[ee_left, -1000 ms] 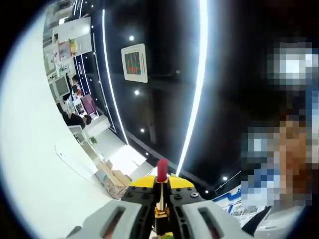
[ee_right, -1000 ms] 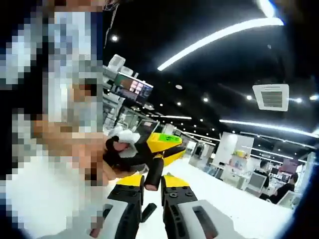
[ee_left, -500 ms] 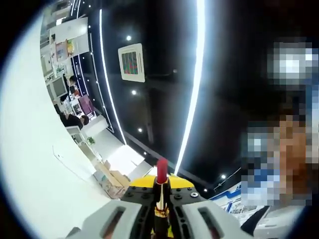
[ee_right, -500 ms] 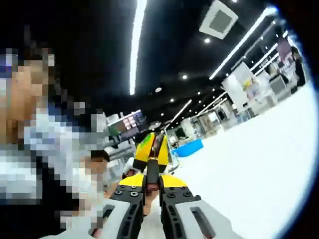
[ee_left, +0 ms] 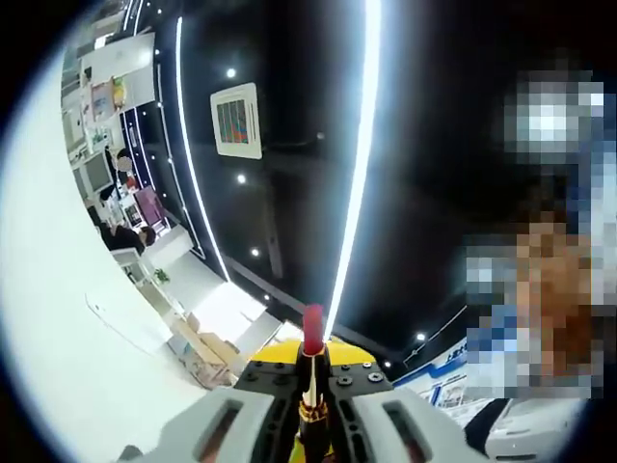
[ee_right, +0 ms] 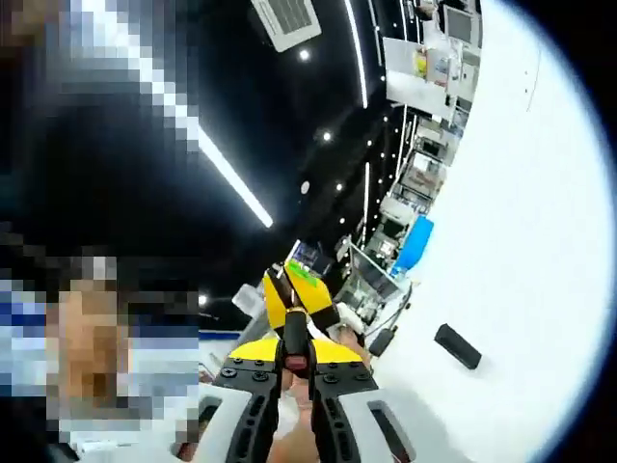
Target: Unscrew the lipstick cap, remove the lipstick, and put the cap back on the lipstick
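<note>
Between the jaws of the left gripper (ee_left: 310, 386) stands the lipstick (ee_left: 311, 371), held tight at its gold and dark base, with the red tip bare and pointing away from the camera. So the cap is already off, and I judge that the step in hand is to bring it back.

In the right gripper view, the right gripper (ee_right: 296, 362) is closed on a dark, narrow thing, most likely the cap (ee_right: 295, 338); its open end I cannot see. Just beyond it appears the yellow front of the other gripper, so the two tools are near each other and almost face to face.

The next move probably asks for good alignment: cap and red tip must be on one line before pushing, otherwise the soft tip can be smeared or broken.

On the white table (ee_right: 540, 289) a small dark block (ee_right: 457, 345) lies, well apart from the grippers. Far behind are shelves, and ceiling light strips (ee_left: 357, 164) are above. Nothing seems to stand between cap and lipstick.
</note>
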Available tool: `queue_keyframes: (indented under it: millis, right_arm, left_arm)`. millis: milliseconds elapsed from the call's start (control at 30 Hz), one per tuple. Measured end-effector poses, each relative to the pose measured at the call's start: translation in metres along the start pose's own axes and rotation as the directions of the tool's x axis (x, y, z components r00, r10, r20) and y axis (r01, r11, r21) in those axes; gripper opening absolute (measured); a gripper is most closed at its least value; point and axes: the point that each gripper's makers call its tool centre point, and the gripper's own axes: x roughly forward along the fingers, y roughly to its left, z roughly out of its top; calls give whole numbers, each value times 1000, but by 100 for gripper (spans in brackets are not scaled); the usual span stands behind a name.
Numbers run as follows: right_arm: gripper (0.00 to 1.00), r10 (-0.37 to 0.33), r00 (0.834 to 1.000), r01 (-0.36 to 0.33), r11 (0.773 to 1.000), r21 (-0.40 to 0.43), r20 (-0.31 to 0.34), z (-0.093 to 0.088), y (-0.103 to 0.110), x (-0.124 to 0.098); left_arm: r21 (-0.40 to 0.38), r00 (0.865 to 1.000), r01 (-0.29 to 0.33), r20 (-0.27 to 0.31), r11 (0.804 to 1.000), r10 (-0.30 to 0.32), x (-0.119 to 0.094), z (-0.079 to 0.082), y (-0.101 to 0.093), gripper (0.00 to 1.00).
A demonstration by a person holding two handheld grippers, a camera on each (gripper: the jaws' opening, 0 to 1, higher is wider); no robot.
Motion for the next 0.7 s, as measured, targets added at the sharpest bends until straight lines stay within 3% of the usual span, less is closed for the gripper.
queue_keyframes:
  millis: [33,100,133,233,367,433,533,567,633,667,700]
  right_arm:
    - [10,-27,1000,26,996,-87,-6,-1,-2,0]
    - [10,-88,996,78,964,-255,-28,-4,-3,1]
    - [10,-96,995,84,956,-281,-31,-4,-3,1]
    - [10,-150,988,114,888,-446,-45,8,-11,0]
    - [11,-186,981,129,837,-532,-54,8,-15,0]
    - [11,-211,976,140,797,-588,-54,10,-17,0]
    - [12,-260,964,144,680,-719,-53,11,-19,0]
    - [12,-265,963,143,666,-732,-54,11,-19,0]
    - [13,-302,951,128,562,-817,-59,9,-18,1]
    - [14,-314,948,123,529,-839,-58,9,-18,1]
    - [14,-339,939,115,465,-878,-56,8,-19,1]
  left_arm:
    - [1,1000,-10,0,1000,10,0,-1,2,9]
    - [4,999,-33,-1,999,33,-2,-1,7,9]
    - [1,999,-37,-2,999,37,-3,-1,9,9]
    - [-5,999,-47,-3,999,47,-3,-1,11,9]
    - [-5,999,-51,-10,999,51,-3,-2,12,9]
    - [-7,998,-56,-11,998,56,-3,-3,13,9]
    - [-13,997,-71,-17,997,71,-4,-5,17,9]
    - [-14,997,-75,-21,997,75,-4,-6,17,9]
    - [-20,997,-77,-25,997,76,-4,-7,18,9]
    - [-21,997,-76,-25,997,76,-4,-7,17,9]
    - [-20,997,-78,-25,997,77,-4,-7,18,9]
